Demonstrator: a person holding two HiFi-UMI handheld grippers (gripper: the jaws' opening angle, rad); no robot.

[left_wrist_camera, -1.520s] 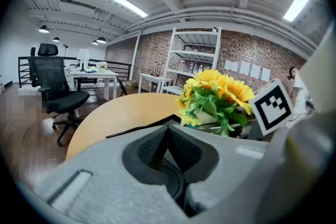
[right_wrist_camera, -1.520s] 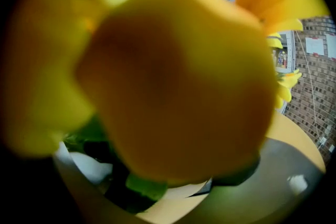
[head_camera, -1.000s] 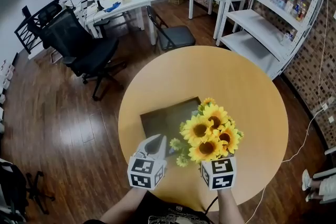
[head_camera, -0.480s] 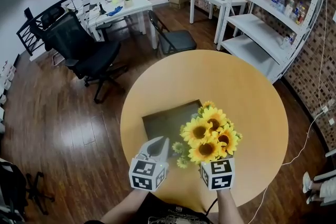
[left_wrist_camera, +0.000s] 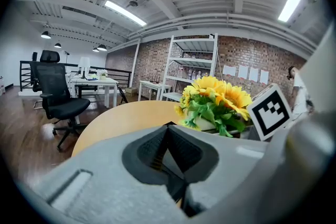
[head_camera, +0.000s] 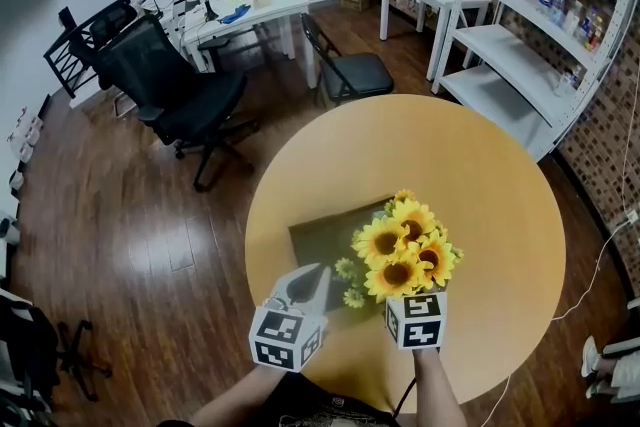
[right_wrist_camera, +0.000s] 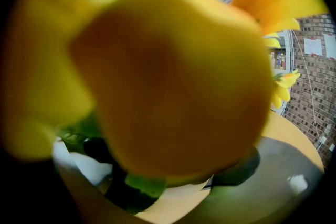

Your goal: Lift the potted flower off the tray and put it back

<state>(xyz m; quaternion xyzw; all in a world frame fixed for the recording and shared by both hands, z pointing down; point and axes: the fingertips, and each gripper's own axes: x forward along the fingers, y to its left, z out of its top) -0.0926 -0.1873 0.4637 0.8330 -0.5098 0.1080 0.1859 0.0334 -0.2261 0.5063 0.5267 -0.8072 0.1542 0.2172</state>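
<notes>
A potted flower (head_camera: 400,250), yellow sunflowers in a white pot, stands at the right corner of a dark tray (head_camera: 325,235) on a round wooden table (head_camera: 450,155). My right gripper's marker cube (head_camera: 415,318) sits just behind the blooms, and its jaws are hidden under them. In the right gripper view blurred petals (right_wrist_camera: 173,60) fill the frame, with the white pot rim (right_wrist_camera: 89,168) close between the jaws. My left gripper (head_camera: 312,273) hovers left of the pot, shut and empty (left_wrist_camera: 168,126). From there the flower (left_wrist_camera: 215,99) stands right beside the right gripper's cube (left_wrist_camera: 270,110).
The table's near edge lies just below both grippers. A black office chair (head_camera: 175,90) and a folding chair (head_camera: 350,70) stand on the wood floor beyond. White shelving (head_camera: 530,25) rises at the right, and white desks (head_camera: 250,10) stand far back.
The head view has shifted a little, so the table sits further right in the picture. The flower and both grippers keep nearly the same places by the tray.
</notes>
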